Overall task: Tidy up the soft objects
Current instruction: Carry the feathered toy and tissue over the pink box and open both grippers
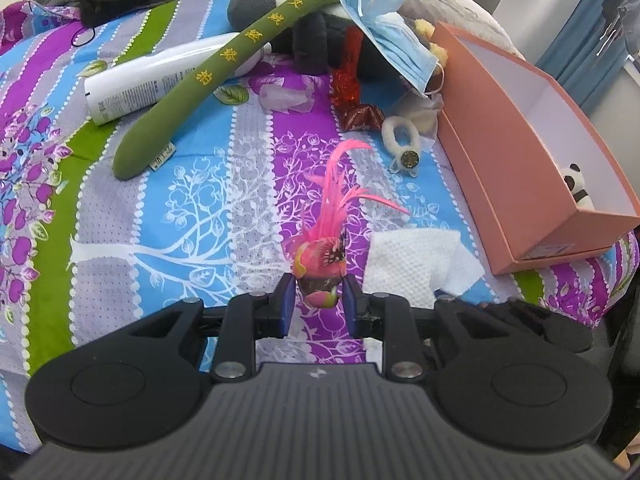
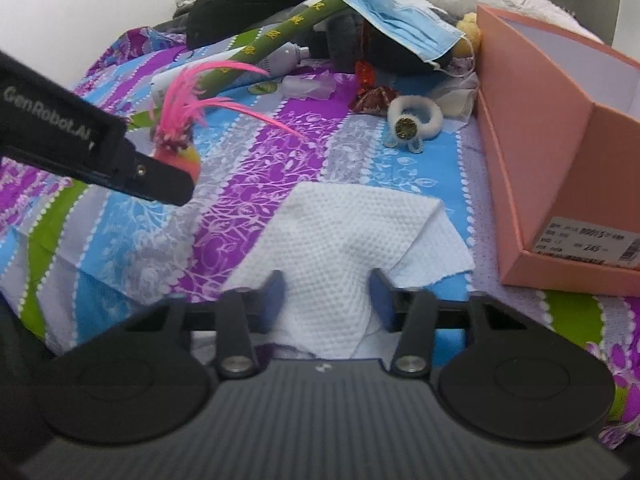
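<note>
My left gripper (image 1: 319,294) is shut on a small toy bird with long pink feathers (image 1: 325,254), held up off the bedspread. The right wrist view shows the same bird (image 2: 178,136) at the left, behind the left gripper's black finger (image 2: 160,179). My right gripper (image 2: 327,298) is low over a white textured cloth (image 2: 344,228) lying on the bed. Its jaws are apart, one on each side of a raised fold, and they do not pinch it. The cloth (image 1: 416,268) lies just right of the bird. A pink box (image 1: 516,168) at the right holds a small panda plush (image 1: 578,190).
Further back lie a long green plush stick (image 1: 224,72), a white bottle (image 1: 132,90), a blue face mask (image 1: 384,28), a grey plush (image 1: 248,8), red wrappers (image 1: 348,80) and a white fluffy hair tie (image 2: 416,117). The pink box (image 2: 560,184) stands close on the right.
</note>
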Available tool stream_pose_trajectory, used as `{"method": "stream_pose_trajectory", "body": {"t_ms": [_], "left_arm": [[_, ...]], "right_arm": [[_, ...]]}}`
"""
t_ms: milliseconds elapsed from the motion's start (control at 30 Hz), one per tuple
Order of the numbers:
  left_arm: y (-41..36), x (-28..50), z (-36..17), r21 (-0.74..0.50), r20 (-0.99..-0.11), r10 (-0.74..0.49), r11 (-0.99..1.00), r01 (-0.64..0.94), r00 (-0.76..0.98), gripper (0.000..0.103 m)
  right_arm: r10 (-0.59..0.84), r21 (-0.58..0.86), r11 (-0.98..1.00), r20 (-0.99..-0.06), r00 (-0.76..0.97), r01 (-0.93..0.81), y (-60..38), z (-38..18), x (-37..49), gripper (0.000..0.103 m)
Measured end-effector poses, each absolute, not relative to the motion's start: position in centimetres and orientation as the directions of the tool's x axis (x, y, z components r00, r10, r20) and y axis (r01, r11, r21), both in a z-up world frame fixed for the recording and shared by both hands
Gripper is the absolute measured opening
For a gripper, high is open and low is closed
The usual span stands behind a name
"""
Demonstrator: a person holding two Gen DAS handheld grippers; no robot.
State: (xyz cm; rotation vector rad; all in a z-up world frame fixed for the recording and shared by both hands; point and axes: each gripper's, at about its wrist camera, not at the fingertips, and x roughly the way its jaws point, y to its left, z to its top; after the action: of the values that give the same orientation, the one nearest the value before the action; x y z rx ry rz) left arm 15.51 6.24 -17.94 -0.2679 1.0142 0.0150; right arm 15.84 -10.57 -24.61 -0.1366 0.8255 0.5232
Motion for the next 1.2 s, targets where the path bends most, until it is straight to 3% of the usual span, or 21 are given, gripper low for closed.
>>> {"method": "stream_pose_trajectory", "body": {"t_ms": [100, 200, 533, 1200], "left_arm": [[6.1, 15.8, -18.0, -0.203, -0.846, -0.105, 0.97, -0.135, 0.523, 0.029], [5.9, 16.1, -17.7, -0.199, -0.846, -0.103, 0.971, -0.132, 0.522, 0.029], [4.5, 17.3, -13.3, -0.238, -0.793, -0.154, 0.969, -0.067, 0.59, 0.029], [-0.1, 23.1, -3.4, -0.304, -0.663, -0.274, 0.949, 0.084, 0.697, 0.029]], "right_arm": [[0.407, 0.101, 0.858, -0.731, 0.547, -0.504, -10.4, -24.6, 15.8, 0.017], [0.412, 0.102, 0.856, -0.727, 0.55, -0.507, -10.5, -24.3, 15.7, 0.012], [0.457, 0.174, 0.868, -0.648, 0.609, -0.466, -12.5, -19.2, 15.4, 0.01], [0.363, 0.083, 0.929, -0.392, 0.845, -0.36, -19.1, -5.5, 20.1, 0.01]]}}
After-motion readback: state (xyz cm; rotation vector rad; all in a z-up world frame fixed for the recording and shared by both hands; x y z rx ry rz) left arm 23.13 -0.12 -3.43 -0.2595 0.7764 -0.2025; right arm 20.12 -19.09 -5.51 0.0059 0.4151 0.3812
